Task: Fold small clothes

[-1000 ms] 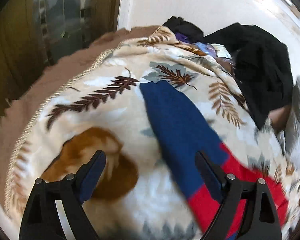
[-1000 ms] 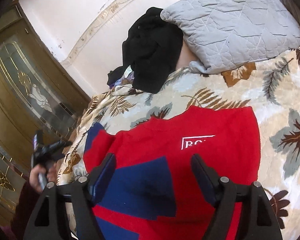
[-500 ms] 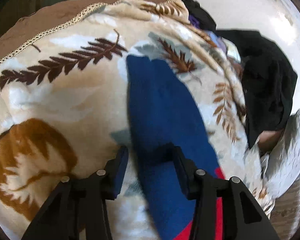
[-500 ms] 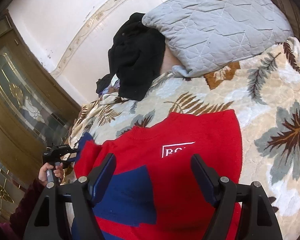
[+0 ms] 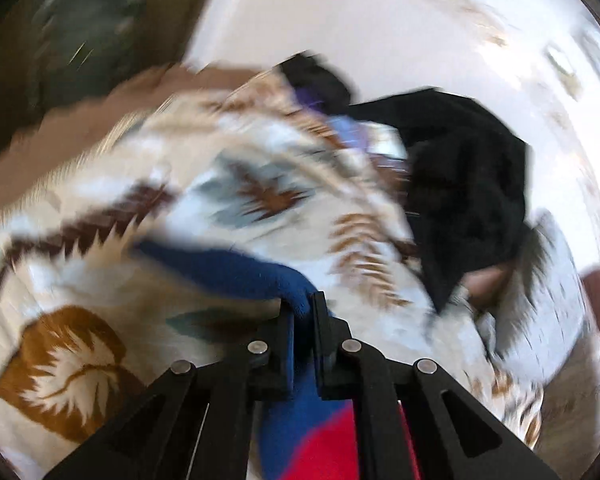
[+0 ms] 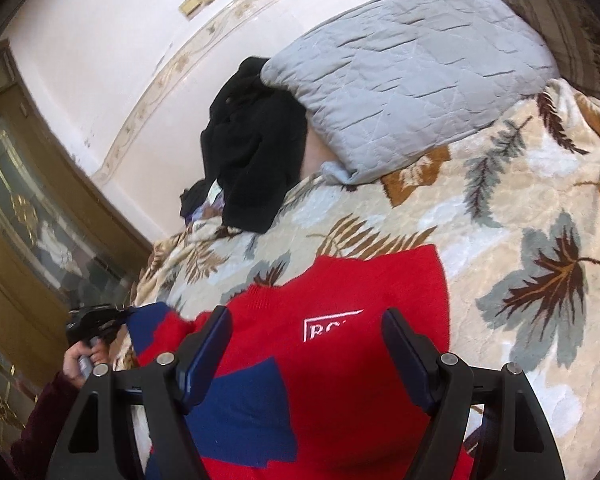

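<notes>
Left gripper (image 5: 303, 312) fingers just closed, pinching blue sleeve (image 5: 228, 266) — sleeve stretching leftward; right gripper (image 6: 306, 356) fingers spread over red sweater (image 6: 340, 360)

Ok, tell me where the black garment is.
In the right wrist view the black garment lies heaped at the head of the leaf-print blanket, against the grey quilted pillow's left edge, below the wall.

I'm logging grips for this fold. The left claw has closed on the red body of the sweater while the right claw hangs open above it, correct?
Not quite. The left claw has just closed on the blue sleeve, not the red body, as the left wrist view shows. The right claw does hang open above the sweater.
</notes>
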